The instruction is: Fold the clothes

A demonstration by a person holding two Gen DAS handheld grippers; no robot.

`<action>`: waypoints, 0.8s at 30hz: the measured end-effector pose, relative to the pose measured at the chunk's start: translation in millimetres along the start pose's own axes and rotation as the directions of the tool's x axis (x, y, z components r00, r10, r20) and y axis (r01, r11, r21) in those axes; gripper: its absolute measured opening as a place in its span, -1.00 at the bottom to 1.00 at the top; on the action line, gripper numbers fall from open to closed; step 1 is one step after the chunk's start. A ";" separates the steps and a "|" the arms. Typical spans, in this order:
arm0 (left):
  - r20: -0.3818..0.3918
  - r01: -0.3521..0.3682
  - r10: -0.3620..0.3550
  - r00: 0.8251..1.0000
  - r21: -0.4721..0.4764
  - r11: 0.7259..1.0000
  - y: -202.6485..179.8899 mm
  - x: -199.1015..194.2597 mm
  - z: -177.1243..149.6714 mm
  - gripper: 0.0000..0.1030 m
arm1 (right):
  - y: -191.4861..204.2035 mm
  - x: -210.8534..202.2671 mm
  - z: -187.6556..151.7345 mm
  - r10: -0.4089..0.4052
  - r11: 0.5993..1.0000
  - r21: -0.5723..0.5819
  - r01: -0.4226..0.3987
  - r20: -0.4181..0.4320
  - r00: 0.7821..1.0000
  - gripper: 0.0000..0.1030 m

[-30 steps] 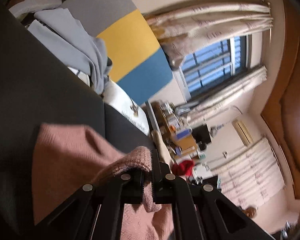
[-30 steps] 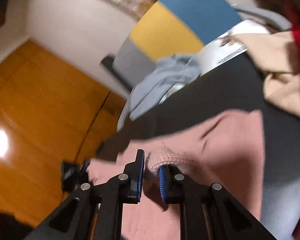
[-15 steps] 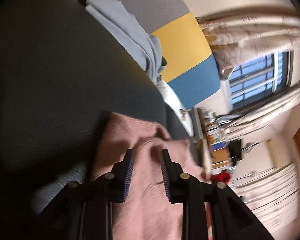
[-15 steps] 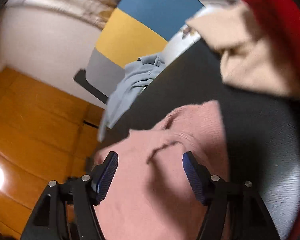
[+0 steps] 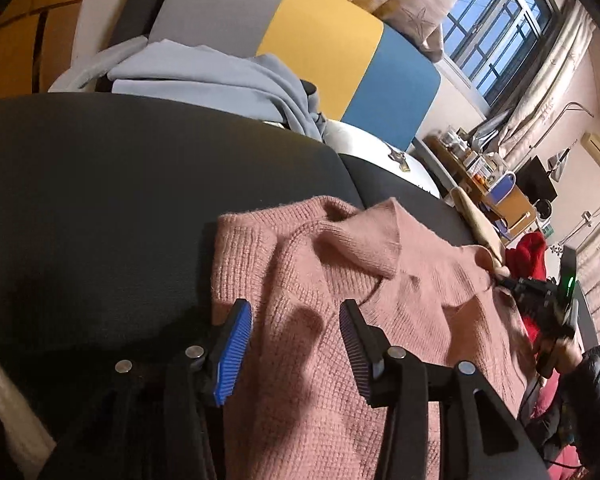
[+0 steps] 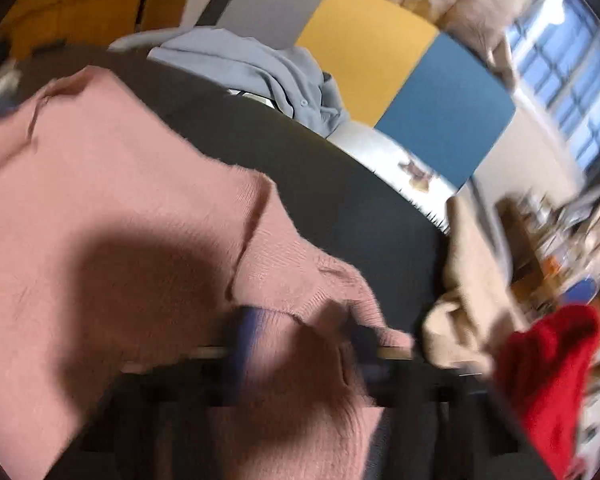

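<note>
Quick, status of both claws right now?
Left claw: opening, gripping nothing, over the pink sweater.
Right claw: shut, at the sweater's edge; too blurred to tell if it holds the knit.

A headboard [image 5: 300, 36] in grey, yellow and blue panels stands against a pale wall. Daylight enters a barred window [image 5: 496, 24] framed by beige curtains [image 5: 400, 4]. A cluttered desk [image 5: 484, 176] sits beyond.

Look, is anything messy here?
Yes. The pink sweater lies rumpled on the dark cushion, its top corner flopped over. Behind it, a grey shirt sits in a crumpled heap.
</note>
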State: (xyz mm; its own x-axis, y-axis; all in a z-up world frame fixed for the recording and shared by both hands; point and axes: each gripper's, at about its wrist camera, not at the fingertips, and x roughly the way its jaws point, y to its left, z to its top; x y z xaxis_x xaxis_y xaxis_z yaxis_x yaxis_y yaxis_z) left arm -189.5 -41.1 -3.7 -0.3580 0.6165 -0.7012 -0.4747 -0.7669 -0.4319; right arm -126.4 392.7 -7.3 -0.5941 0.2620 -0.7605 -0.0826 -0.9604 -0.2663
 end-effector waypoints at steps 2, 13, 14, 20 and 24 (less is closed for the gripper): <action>-0.001 -0.007 0.007 1.000 -0.011 1.000 4.1 0.4 2.2 -0.10 | -33.9 3.6 -1.0 0.010 0.983 0.182 -0.016 0.035 0.999 -0.98; 0.046 -0.105 0.096 0.994 0.277 0.955 -33.4 -0.4 23.7 -0.05 | -98.8 13.6 -37.6 0.069 0.833 0.541 -0.117 0.108 0.992 -0.32; 0.046 -0.145 0.137 0.989 0.326 0.934 -39.3 5.5 27.5 -0.05 | -92.9 4.4 -38.8 0.068 0.843 0.523 -0.125 0.127 0.990 -0.12; -0.080 -0.119 0.172 0.982 0.444 0.888 -54.2 56.1 44.7 -0.01 | -45.5 -20.7 -30.0 0.115 0.902 0.390 -0.185 0.195 0.974 0.31; -0.062 -0.079 0.083 0.995 0.068 0.995 -1.0 59.2 61.0 -0.03 | -22.5 -9.0 -38.0 0.138 0.905 0.374 -0.201 0.189 0.972 0.38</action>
State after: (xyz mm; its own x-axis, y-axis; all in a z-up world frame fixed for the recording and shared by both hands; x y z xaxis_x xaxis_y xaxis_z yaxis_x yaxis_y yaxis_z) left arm -259.3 7.0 -10.2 -0.3460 0.5382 -0.7685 -0.4985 -0.7994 -0.3354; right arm -88.8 415.6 -16.9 -0.7406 0.1045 -0.6638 -0.2545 -0.9579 0.1331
